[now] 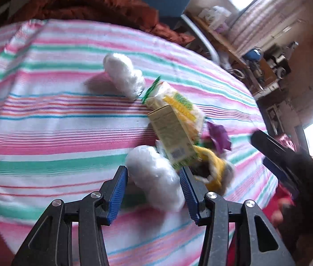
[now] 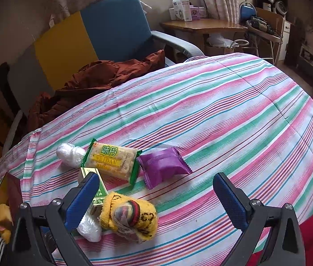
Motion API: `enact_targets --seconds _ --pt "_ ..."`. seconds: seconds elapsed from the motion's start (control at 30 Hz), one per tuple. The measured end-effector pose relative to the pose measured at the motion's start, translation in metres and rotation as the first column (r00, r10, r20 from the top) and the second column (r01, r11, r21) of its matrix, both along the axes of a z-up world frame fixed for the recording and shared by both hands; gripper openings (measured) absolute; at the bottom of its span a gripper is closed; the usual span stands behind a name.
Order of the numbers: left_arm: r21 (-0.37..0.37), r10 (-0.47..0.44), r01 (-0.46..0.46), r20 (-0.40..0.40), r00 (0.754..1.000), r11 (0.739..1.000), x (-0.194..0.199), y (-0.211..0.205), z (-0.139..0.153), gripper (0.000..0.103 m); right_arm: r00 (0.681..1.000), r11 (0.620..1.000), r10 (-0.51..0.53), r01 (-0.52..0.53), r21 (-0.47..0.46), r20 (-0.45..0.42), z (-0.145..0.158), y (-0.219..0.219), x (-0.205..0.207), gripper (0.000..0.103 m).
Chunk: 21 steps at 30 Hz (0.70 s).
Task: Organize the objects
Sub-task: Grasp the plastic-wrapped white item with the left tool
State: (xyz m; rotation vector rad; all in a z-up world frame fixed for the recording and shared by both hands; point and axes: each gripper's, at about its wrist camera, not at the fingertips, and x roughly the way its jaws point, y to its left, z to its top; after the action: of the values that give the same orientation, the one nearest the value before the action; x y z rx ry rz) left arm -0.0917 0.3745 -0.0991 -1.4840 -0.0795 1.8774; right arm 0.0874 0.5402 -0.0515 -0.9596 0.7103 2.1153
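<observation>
Objects for sorting lay clustered on a striped bedcover [image 2: 223, 115], and the likeliest slip was the left hand-held gripper [image 1: 154, 190] shoving the pile rather than picking from it. Its blue pads stood apart on either side of the near white plastic-wrapped bundle [image 1: 156, 177] without visibly pressing it; whether they touched it I could not tell, since that view was blurred. The wrap looked slick and soft, so a shallow close might squeeze it out or nudge the leaning green carton [image 1: 174, 141] beside it.

Left to right in the right wrist view: a second white bundle [image 2: 71, 155], the green-edged snack bar packet [image 2: 114, 161] touching it, the carton just below, then a purple sachet [image 2: 163, 166]. Nearer lay a yellow knitted piece [image 2: 132, 219], rolled around darker striped fabric. The right hand-held gripper [image 2: 156, 201] hung open and empty above the cover; closing there could snag the knit.
</observation>
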Motion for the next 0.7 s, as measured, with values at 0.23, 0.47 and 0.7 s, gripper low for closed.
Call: enact_targets --seconds 0.23,0.47,0.7 --pt "-0.006 -0.1 0.101 -0.134 0.986 0.995 0.014 -0.002 -0.006 0.039 0.999 0.999 0.038 -0.038 -0.001 0.018 -0.005 -0.002 -0.007 0.103" --pt "-0.066 -0.166 0.154 -0.27 0.949 0.986 0.055 -0.046 -0.003 0.038 0.993 0.994 0.098 -0.1 0.032 0.058 -0.006 -0.012 -0.017 0.102" --pt "-0.107 -0.215 0.188 -0.386 0.897 0.976 0.082 -0.069 -0.004 0.037 0.972 0.97 0.23 -0.233 0.072 0.055 -0.002 -0.039 -0.031 0.097"
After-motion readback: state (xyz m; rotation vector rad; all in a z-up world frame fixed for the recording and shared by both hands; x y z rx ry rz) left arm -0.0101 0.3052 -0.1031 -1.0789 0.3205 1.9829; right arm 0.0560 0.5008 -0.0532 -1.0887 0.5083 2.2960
